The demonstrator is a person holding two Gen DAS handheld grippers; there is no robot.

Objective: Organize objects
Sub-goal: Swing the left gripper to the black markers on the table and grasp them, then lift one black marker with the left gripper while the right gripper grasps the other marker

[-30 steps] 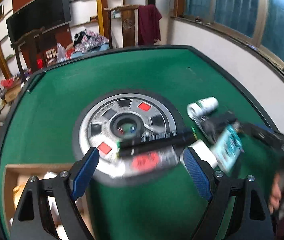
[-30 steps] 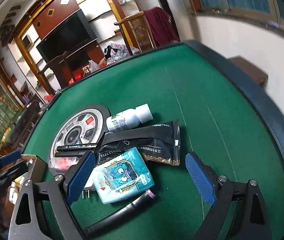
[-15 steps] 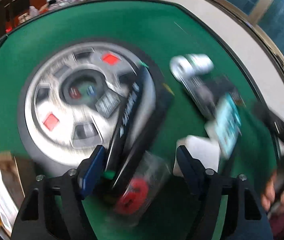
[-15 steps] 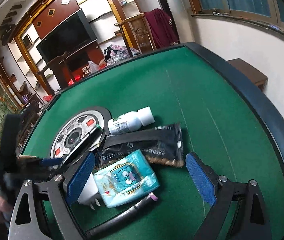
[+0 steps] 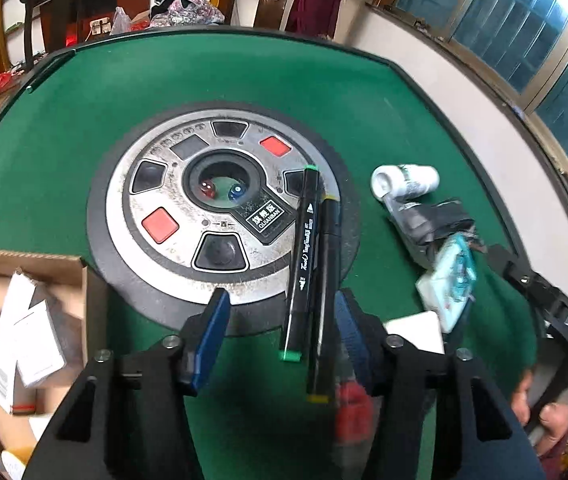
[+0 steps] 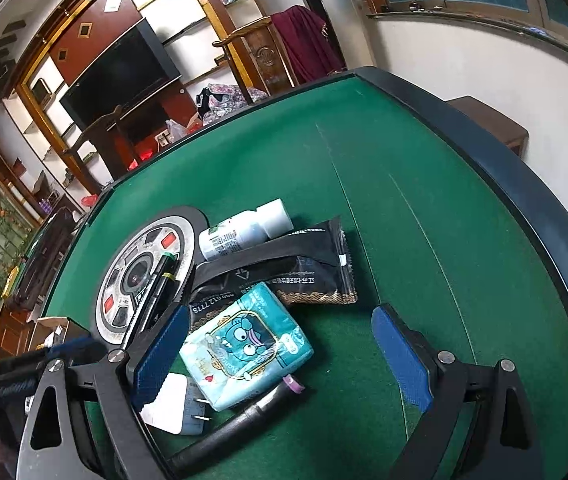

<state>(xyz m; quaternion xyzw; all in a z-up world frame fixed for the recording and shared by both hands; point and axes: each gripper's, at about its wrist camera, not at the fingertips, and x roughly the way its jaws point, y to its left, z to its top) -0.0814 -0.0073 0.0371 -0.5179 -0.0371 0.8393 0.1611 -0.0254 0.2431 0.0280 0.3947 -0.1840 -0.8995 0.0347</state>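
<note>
So the left gripper (image 5: 279, 334) sits at the bottom centre of its view, jaws spread, with two black markers (image 5: 311, 276) lying side by side between them, running up onto the round dial plate (image 5: 171, 280) in the middle of the green table (image 5: 243, 76). Can't tell if the right pad actually touches a marker. Lower left there's a cardboard box (image 5: 23, 264) with small packages inside.

The right gripper (image 6: 279, 356) is wide open at the bottom of its view, hovering over a teal tissue pack (image 6: 245, 344). A white plug (image 6: 171, 404) and a dark tube (image 6: 235, 420) sit nearest the camera. Further up the frame, a black snack packet (image 6: 284, 268), then a white bottle (image 6: 243, 228) lying on its side.
</note>
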